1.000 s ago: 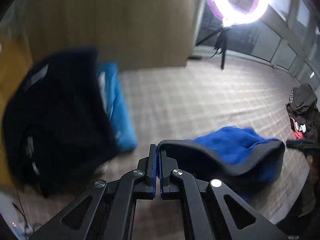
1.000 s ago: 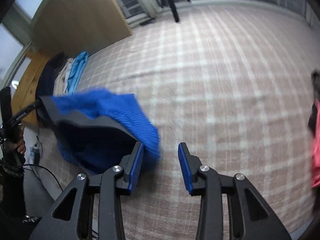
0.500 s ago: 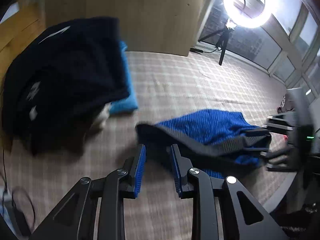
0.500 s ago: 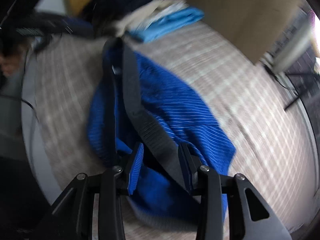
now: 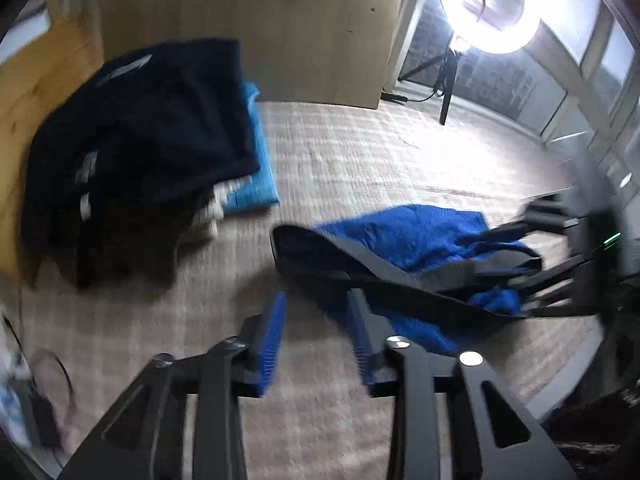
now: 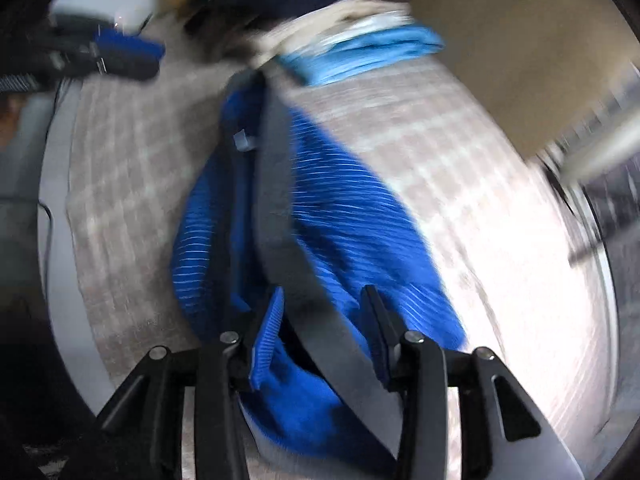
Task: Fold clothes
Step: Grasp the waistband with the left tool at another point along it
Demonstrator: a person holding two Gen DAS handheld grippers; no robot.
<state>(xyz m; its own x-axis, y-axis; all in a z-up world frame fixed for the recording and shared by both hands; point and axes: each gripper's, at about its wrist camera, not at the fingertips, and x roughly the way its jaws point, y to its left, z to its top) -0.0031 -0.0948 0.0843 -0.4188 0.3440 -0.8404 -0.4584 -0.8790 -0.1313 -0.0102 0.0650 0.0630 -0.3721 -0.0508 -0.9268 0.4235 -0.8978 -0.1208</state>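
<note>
Blue striped shorts (image 5: 420, 236) with a grey waistband (image 6: 280, 216) lie crumpled on the checked beige cloth (image 5: 360, 160) that covers the bench, near its front edge. In the right wrist view the fine pale stripes run across the blue fabric, and the waistband crosses it as a broad grey strip from the far end down toward the camera. A small pale tag (image 6: 242, 140) shows just inside the waistband near the far end.

The right hand-held gripper (image 6: 320, 320) has its jaws spread, one on either side of the waistband, with the blue-padded fingers (image 6: 266, 340) low over the fabric; blur makes it impossible to tell whether they touch it. The left hand-held gripper (image 5: 316, 328) is also spread and holds nothing. It sits just beside the near end of the shorts, with bare cloth showing between its fingers, and its right finger overlaps the edge of the garment in the picture.

Beyond the shorts, toward the far left corner of the bench, stands a stack of folded clothes: a dark navy garment (image 5: 152, 132) on top, a cream layer (image 5: 208, 212) under it, and a light blue piece (image 5: 256, 184) at the bottom. A plain wooden panel (image 5: 280, 20) rises behind the stack. Farther back on the right, a lit ring light (image 5: 492, 12) stands on a tripod by the windows.
</note>
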